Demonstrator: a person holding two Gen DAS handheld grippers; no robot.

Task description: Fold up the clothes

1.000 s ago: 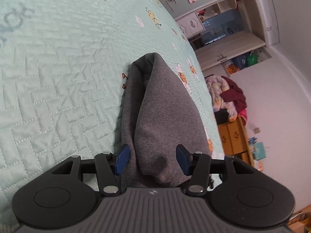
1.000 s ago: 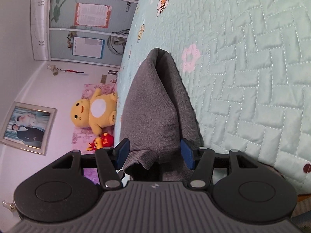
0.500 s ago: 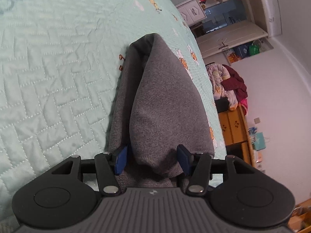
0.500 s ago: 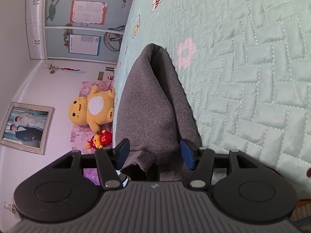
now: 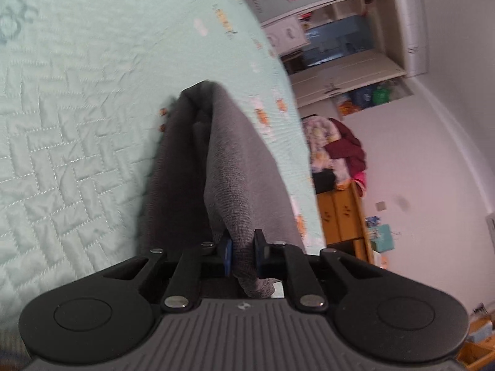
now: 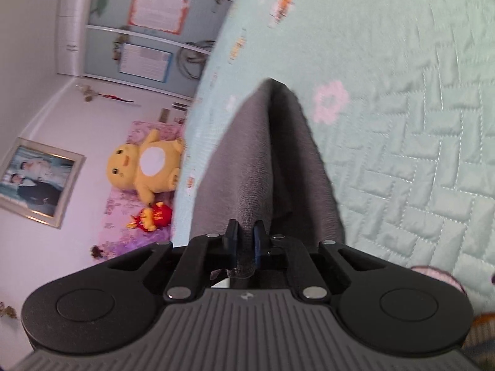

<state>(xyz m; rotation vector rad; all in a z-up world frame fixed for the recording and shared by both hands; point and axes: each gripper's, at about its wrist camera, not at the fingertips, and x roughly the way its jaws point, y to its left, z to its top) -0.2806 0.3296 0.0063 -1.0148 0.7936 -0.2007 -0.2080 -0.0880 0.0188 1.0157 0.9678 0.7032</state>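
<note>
Both sets of tongs are pinched tight on the same grey garment (image 5: 238, 179), each with a fold of its knit edge squeezed between the blue pads. At the left tongs (image 5: 243, 255) a little tuft of cloth pokes back behind the pads toward the handle; at the right tongs (image 6: 245, 249) the fingers stand almost together with only a thin ridge of fabric between them.

From each grip the garment (image 6: 247, 167) runs straight ahead, draped like a tent with a dark crease down its middle, and narrows to a point where it meets the bed. On the left tongs' side the darker layer hangs to the left of the grip and the lighter layer to the right.

Under and past the cloth lies the mint quilted bedspread (image 5: 62, 154), stitched in a brick pattern, with a pink flower print (image 6: 330, 102) just right of the garment's far tip in the right view.

Farther off, left of the right tongs, a yellow plush toy (image 6: 145, 164) sits with a small red toy (image 6: 153, 216) below it and a framed photo (image 6: 34, 181) on the wall. Right of the left tongs, beyond the bed's edge, stands a wooden cabinet (image 5: 340, 213) with a heap of clothes (image 5: 337, 148) on top.
</note>
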